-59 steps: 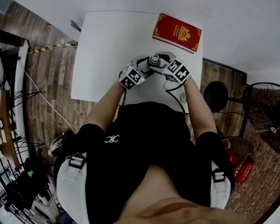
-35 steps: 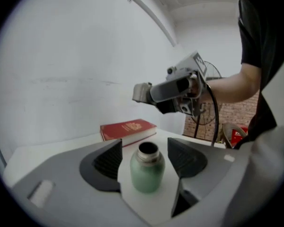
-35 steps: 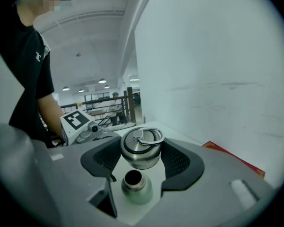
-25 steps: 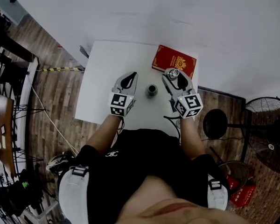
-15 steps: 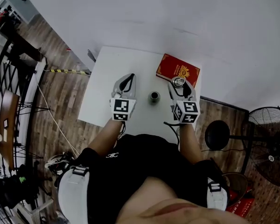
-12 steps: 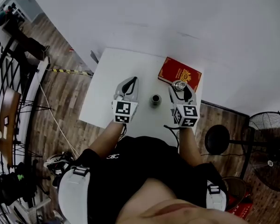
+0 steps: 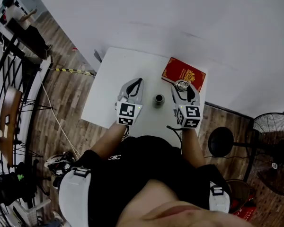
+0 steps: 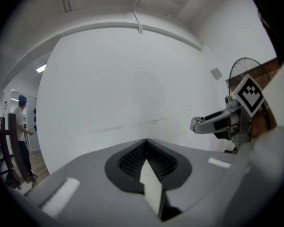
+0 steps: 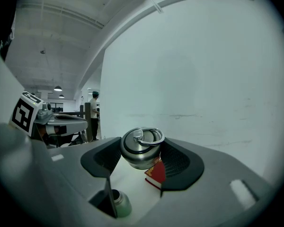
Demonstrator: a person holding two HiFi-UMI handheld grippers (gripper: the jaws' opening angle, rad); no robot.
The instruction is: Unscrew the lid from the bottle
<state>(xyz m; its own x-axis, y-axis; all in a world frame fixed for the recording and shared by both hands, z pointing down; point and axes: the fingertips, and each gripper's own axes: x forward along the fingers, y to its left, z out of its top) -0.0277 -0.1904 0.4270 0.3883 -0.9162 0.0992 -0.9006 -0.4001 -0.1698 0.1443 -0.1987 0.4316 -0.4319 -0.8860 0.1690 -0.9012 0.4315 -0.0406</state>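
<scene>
Now we pinch the lid (image 9: 141,150) in our right gripper (image 7: 182,86), two o'clock of the bottle (image 7: 158,99); our left gripper (image 7: 137,82) stays out of it, jaws pressed together.

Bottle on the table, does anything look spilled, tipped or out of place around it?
Nothing stands out. The bottle stands upright and open on the white table, with no spill visible. Its lid is off, gripped in the right gripper, which is held above the table by the red book.

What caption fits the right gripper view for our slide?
Right gripper grips the steel lid above the white table, open bottle and red book below.
</scene>
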